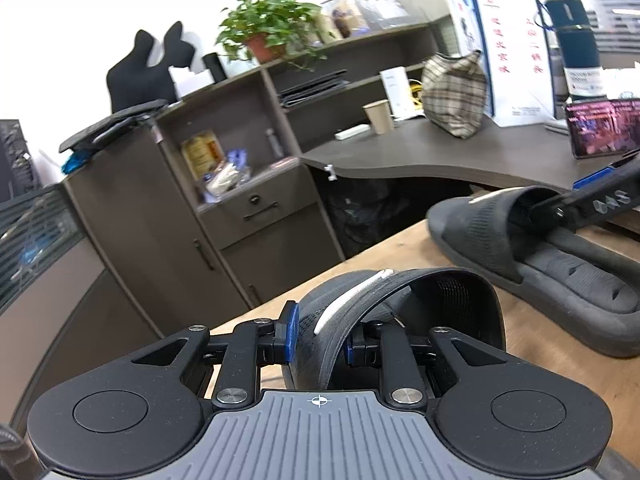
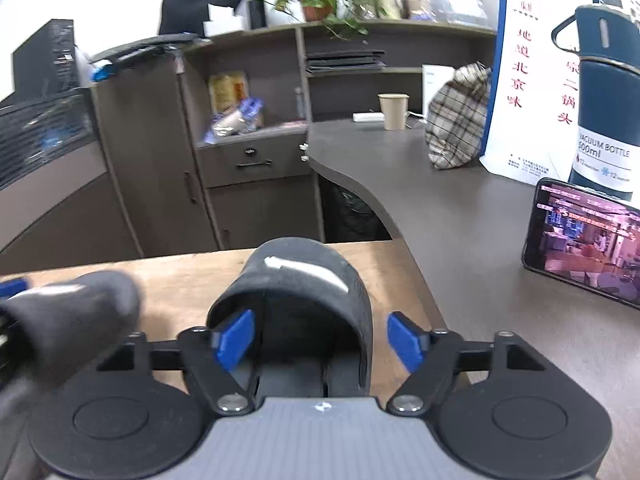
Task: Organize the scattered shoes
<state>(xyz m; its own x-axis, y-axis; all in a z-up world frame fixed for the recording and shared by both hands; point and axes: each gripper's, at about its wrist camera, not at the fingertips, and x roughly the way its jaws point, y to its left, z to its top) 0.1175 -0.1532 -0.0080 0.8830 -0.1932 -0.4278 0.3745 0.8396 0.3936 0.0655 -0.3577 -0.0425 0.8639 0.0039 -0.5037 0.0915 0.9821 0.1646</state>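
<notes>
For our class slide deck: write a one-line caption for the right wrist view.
Right gripper open astride a grey slide sandal's strap on the wooden table.

Both slippers, the near one (image 1: 400,304) and the far one (image 2: 304,280), look like matt dark grey rubbery foam with a knit-textured strap. The table (image 2: 180,280) shows light wood grain. The desk (image 2: 460,208) is smooth dark laminate. The phone (image 2: 588,240) screen is glossy. The cup (image 2: 394,111) looks paper.

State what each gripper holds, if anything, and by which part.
Left gripper is shut on one dark slide sandal, pinching its strap. Right gripper is open, straddling the other sandal's strap.
</notes>
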